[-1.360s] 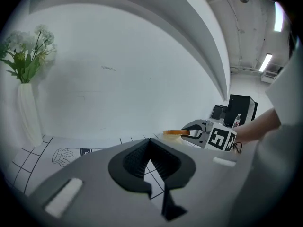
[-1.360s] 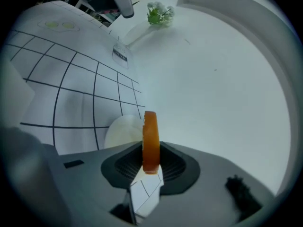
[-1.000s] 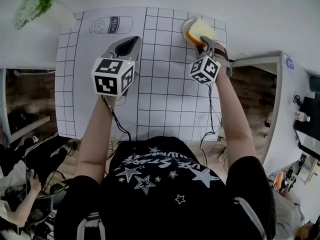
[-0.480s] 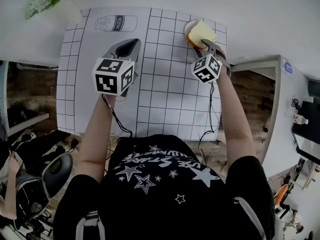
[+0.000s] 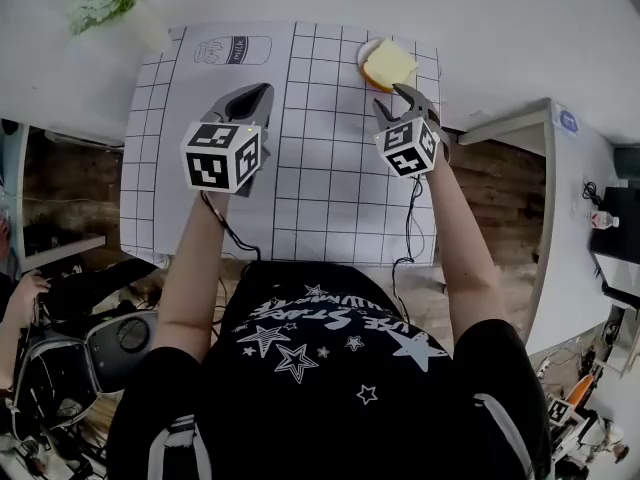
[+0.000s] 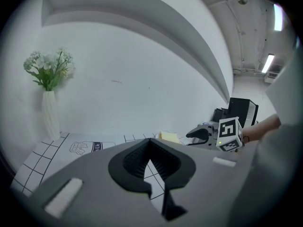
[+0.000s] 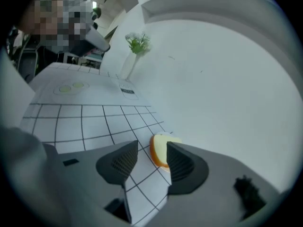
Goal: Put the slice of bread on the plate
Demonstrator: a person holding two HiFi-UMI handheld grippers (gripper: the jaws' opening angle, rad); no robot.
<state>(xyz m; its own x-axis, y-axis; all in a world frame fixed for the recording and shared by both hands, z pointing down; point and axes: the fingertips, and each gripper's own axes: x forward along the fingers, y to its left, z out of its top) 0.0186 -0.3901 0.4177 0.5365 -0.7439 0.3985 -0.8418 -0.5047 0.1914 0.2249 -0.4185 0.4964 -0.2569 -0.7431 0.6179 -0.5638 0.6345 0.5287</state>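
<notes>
A yellow slice of bread (image 5: 388, 65) lies on a small round plate (image 5: 366, 52) at the far right corner of the gridded mat (image 5: 310, 188). My right gripper (image 5: 395, 98) hangs just short of the plate, apart from the bread. Its jaws are opening, with nothing between them. In the right gripper view the bread (image 7: 160, 150) shows beyond the gap of the right gripper (image 7: 150, 157). My left gripper (image 5: 252, 96) is shut and empty over the mat's middle left. From the left gripper view (image 6: 149, 141) I see the bread (image 6: 169, 136) and the right gripper (image 6: 193, 135).
A white vase of flowers (image 5: 112, 0) stands off the mat's far left corner, against the wall. A milk carton is drawn on the mat (image 5: 232, 50). The white table ends at the right, next to a grey desk (image 5: 565, 178). Another person sits low at left (image 5: 25, 308).
The right gripper let go of the bread, opened its jaws and drew back from the plate. The bread stays on the plate. The left gripper drifted slightly.
</notes>
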